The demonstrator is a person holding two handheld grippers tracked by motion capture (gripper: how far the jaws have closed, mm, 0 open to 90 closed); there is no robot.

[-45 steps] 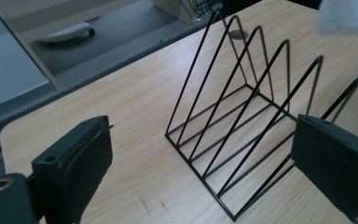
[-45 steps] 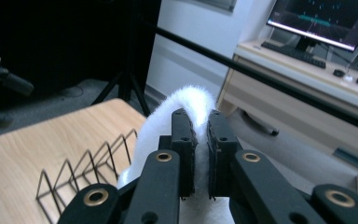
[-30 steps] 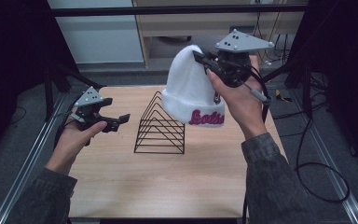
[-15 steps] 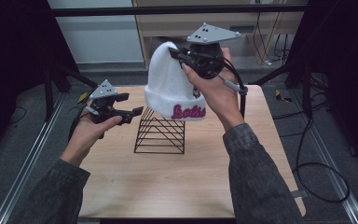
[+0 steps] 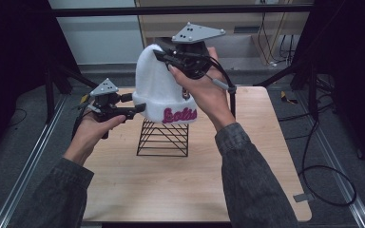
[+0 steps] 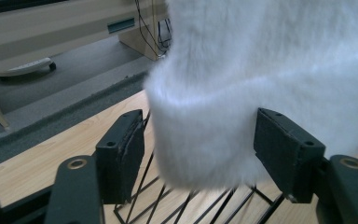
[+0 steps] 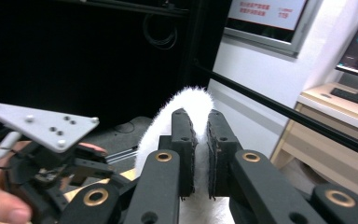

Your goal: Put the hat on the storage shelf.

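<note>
From the high view, my right gripper (image 5: 164, 56) pinches the white beanie (image 5: 164, 92) by its crown above the wire rack (image 5: 163, 137). In the left gripper view my jaws are parted around the cuff; I should close gently. In the right gripper view the jaws grip the fabric tightly.

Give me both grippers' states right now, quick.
Left gripper: open, jaws either side of the white beanie's cuff, not clamped.
Right gripper: shut on the white beanie's top.
</note>
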